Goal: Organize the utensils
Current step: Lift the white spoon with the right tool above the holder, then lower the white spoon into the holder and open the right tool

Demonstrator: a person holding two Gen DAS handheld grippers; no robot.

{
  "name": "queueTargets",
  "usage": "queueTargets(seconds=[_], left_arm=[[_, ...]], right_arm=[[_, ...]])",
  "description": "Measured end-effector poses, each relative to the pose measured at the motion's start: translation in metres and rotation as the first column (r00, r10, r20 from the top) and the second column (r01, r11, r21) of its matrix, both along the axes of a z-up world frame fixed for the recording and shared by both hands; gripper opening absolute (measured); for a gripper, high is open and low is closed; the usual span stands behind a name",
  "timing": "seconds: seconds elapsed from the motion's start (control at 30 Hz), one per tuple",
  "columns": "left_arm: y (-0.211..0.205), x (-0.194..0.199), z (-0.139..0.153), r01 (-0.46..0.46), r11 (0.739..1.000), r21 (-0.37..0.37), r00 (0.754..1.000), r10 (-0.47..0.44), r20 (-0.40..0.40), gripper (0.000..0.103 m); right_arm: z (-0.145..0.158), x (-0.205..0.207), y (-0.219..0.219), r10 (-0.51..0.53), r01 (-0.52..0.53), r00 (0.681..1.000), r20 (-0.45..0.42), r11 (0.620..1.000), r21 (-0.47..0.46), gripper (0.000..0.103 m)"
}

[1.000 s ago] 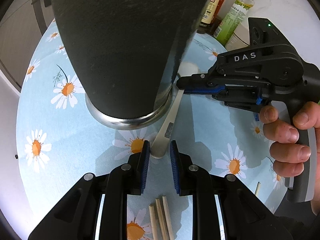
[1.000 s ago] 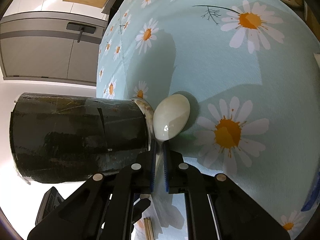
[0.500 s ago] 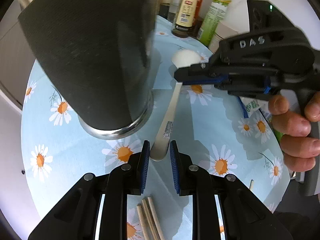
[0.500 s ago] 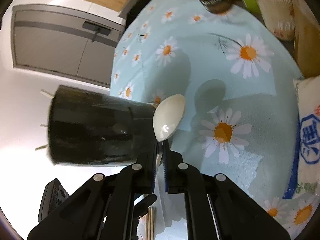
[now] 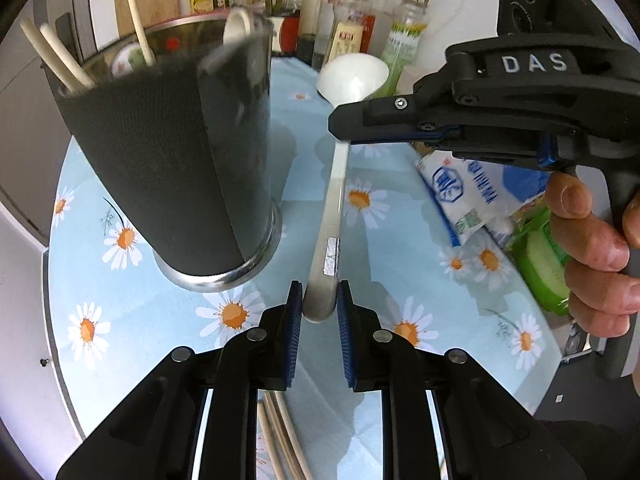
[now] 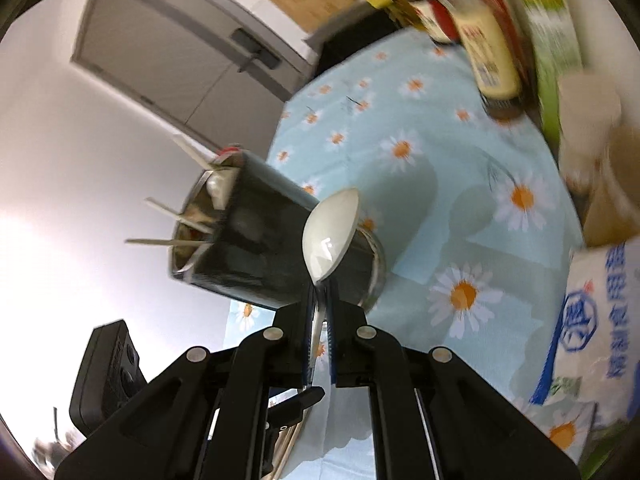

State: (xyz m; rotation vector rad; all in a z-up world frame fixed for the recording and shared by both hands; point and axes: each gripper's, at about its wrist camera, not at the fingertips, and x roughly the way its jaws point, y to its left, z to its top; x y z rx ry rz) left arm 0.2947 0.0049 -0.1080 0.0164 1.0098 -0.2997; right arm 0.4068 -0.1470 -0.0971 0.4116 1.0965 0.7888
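A white ceramic spoon (image 5: 334, 204) is held in the air by both grippers. My left gripper (image 5: 318, 312) is shut on the end of its handle. My right gripper (image 6: 320, 304) is shut on the handle just below the bowl (image 6: 330, 236), and it shows in the left wrist view (image 5: 344, 136) reaching in from the right. A black utensil holder (image 5: 168, 168) with a steel base stands on the table left of the spoon, with chopsticks (image 5: 56, 60) and a white spoon inside. It also shows in the right wrist view (image 6: 260, 240).
The round table has a blue daisy cloth (image 5: 120, 300). Several sauce bottles (image 5: 352, 32) stand at the back. A white and blue bag (image 5: 472, 188) and a green package (image 5: 540, 256) lie at the right. Loose chopsticks (image 5: 280, 440) lie below my left gripper.
Both grippers have lifted the spoon well off the table, so the holder looks smaller and its open top with chopsticks has come into view.
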Motion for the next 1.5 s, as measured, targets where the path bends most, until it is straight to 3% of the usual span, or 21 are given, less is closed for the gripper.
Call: queueTargets(seconds=[0.43, 0.77, 1.17, 1.5], left_arm=[[0.017, -0.016, 0.08, -0.012, 1.0, 0.005, 0.988, 0.011, 0.155, 0.016], [0.026, 0.0, 0.107, -0.027, 1.0, 0.012, 0.974, 0.023, 0.225, 0.015], [0.051, 0.039, 0.115, -0.059, 0.998, 0.002, 0.971, 0.057, 0.232, 0.015], [0.053, 0.063, 0.112, -0.078, 0.996, 0.051, 0.968, 0.064, 0.241, 0.015]], right_arm=[[0.09, -0.02, 0.016, 0.077, -0.089, 0.972, 0.223, 0.995, 0.042, 0.008], [0.138, -0.013, 0.026, 0.09, -0.12, 0.943, 0.322, 0.99, 0.075, 0.008], [0.151, 0.016, 0.056, 0.127, -0.155, 0.915, 0.383, 0.987, 0.043, 0.008], [0.147, 0.035, 0.07, 0.154, -0.172, 0.898, 0.412, 0.985, 0.007, 0.007]])
